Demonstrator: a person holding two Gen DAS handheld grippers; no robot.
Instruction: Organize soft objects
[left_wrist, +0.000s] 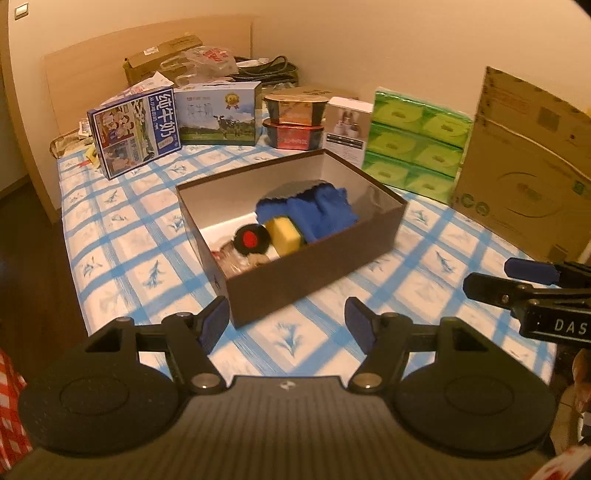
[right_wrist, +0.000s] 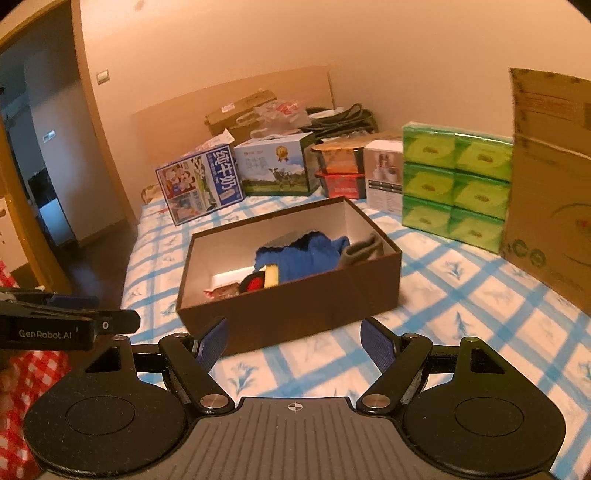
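Left gripper (left_wrist: 284, 325) jaws wide and empty, right gripper (right_wrist: 293, 341) jaws wide and empty, open brown box (left_wrist: 317, 258) just ahead of both, blue cloth (left_wrist: 317, 214), yellow sponge (left_wrist: 284, 232) inside it, on checked bedsheet (left_wrist: 122, 240).

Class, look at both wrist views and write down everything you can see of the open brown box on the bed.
The brown box is a rectangular, lidless carton, apparently stiff cardboard, dark brown outside and pale inside. It sits flat on the blue-and-white checked bedcover, turned at an angle to both cameras. Inside lie a blue cloth, a yellow sponge, a round black-and-red item and a crinkly packet at the near end; the right wrist view also shows something grey. Neither gripper touches the box.
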